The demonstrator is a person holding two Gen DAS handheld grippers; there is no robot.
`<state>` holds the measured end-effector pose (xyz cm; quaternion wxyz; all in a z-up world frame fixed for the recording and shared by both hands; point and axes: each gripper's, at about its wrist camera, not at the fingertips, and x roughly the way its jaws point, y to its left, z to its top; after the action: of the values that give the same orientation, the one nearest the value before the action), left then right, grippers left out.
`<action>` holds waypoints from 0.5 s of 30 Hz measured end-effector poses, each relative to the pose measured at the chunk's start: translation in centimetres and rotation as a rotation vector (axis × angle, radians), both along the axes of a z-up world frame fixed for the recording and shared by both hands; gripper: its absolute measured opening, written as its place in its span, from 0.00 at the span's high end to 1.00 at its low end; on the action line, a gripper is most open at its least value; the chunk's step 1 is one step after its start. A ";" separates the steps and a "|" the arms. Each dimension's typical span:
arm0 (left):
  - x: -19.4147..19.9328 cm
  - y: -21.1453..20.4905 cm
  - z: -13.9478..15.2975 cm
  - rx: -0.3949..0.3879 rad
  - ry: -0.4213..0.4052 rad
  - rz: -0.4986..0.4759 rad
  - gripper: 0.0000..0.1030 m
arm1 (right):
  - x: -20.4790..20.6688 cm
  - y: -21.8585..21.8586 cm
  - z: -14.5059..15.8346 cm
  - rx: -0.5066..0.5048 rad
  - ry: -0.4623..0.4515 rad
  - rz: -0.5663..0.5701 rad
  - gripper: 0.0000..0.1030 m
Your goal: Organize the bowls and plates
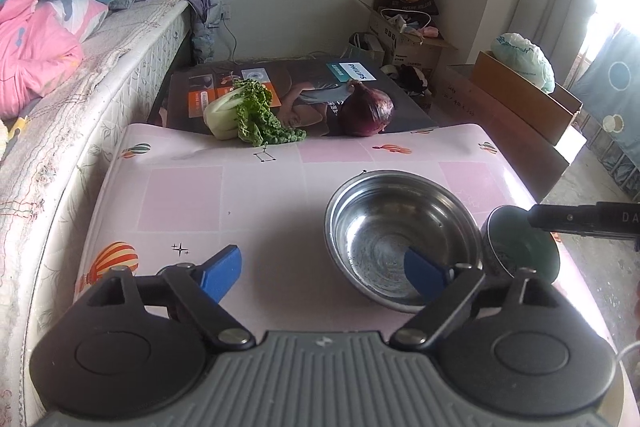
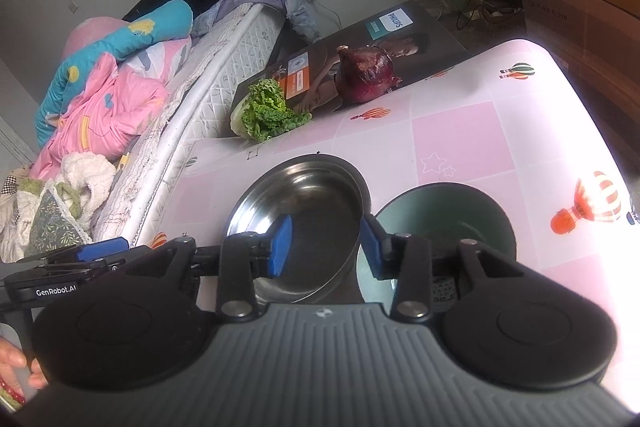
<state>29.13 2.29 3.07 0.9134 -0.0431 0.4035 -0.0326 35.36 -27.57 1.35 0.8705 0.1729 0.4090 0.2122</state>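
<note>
Between the spread, empty fingers of the left gripper (image 1: 324, 277) lies bare tablecloth (image 1: 256, 211); right gripper (image 2: 326, 247) parted above the steel bowl (image 2: 300, 203), green bowl (image 2: 444, 215) just right.

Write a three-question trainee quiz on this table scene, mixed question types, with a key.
1. True or false: the steel bowl holds food.
2. Multiple choice: the green bowl sits (A) inside the steel bowl, (B) beside it on the pink tablecloth, (C) on the bed.
3. Fill in: the leafy vegetable and the red ____ lie at the table's far edge.

Key: 1 false, it is empty. 2 B. 3 onion. Both the left gripper and the right gripper have open jaws, gripping nothing.
</note>
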 end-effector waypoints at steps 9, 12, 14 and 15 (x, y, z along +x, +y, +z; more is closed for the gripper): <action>-4.8 -3.7 2.7 0.053 -0.120 -0.083 0.06 | -8.5 -4.1 5.9 -0.121 -0.107 -0.033 0.21; -6.8 -5.4 3.5 0.059 -0.127 -0.135 0.05 | -11.7 -5.1 7.8 -0.220 -0.164 -0.043 0.11; -8.0 -6.4 3.8 0.047 -0.118 -0.164 0.05 | -13.8 -5.5 8.8 -0.287 -0.184 -0.058 0.01; -8.5 -6.7 3.9 0.036 -0.112 -0.170 0.03 | -14.7 -5.7 9.1 -0.320 -0.192 -0.055 0.01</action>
<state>20.58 -4.46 6.98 0.9291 0.0096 0.3544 -0.1048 20.63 -33.25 10.49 0.9274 0.0222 0.3477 0.1362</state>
